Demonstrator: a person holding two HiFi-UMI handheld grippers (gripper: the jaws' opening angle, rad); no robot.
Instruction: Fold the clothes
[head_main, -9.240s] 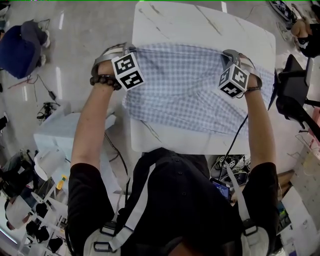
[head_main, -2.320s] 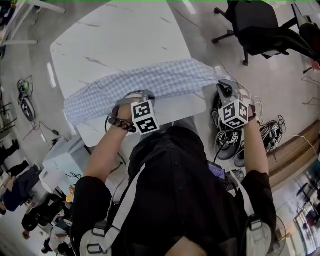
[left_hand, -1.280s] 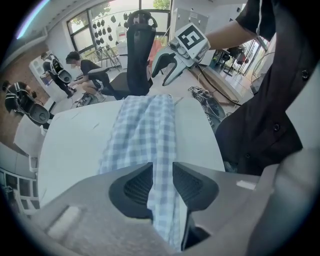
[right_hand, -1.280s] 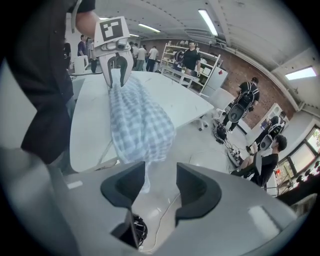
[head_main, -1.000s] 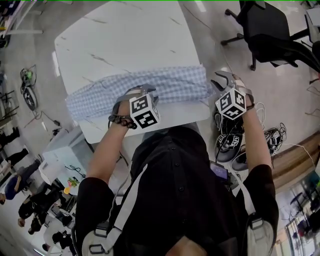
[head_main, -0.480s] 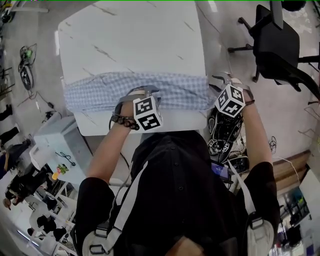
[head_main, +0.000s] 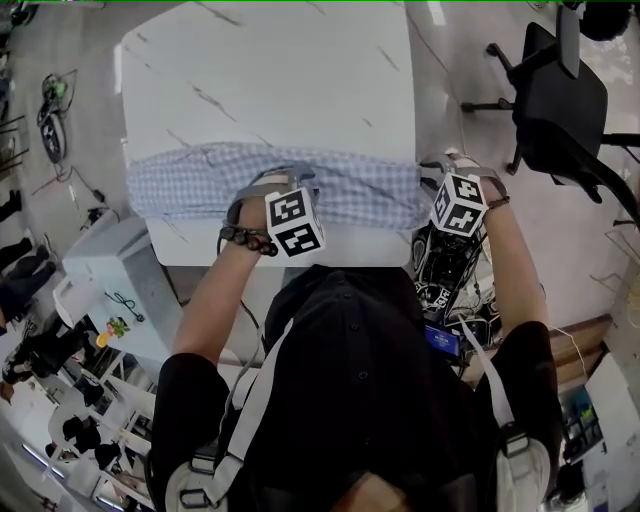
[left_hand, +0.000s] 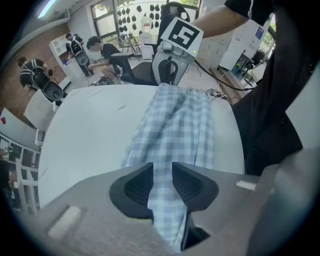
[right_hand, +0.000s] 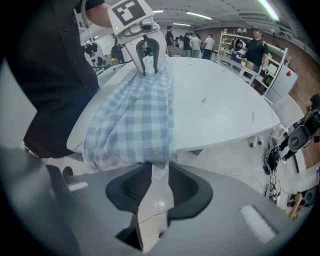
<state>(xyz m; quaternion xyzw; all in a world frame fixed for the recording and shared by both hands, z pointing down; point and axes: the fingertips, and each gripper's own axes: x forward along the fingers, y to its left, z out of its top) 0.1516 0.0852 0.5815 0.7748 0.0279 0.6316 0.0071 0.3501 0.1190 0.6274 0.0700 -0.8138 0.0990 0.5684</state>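
A blue-and-white checked shirt (head_main: 200, 180) lies as a long narrow strip across the white marble-look table (head_main: 270, 80), near its front edge. My left gripper (head_main: 292, 180) points down at the middle of the strip and is shut on a fold of it; in the left gripper view the cloth (left_hand: 175, 125) runs between the pads of that gripper (left_hand: 161, 167). My right gripper (head_main: 440, 168) is at the strip's right end, by the table's right edge. Its jaws have just been closing, and the shirt's pale end (right_hand: 159, 170) is pinched between the tips (right_hand: 160, 167).
A black office chair (head_main: 560, 110) stands on the floor to the right. Shoes and cables (head_main: 445, 270) lie under the table's right corner. A white cabinet (head_main: 110, 270) stands at the left. People stand among shelves beyond the table in the gripper views.
The shirt, spread wide at first, is now a narrow strip. My right gripper came in from beyond the table's right edge and down onto the strip's end. The left gripper stayed mid-strip.
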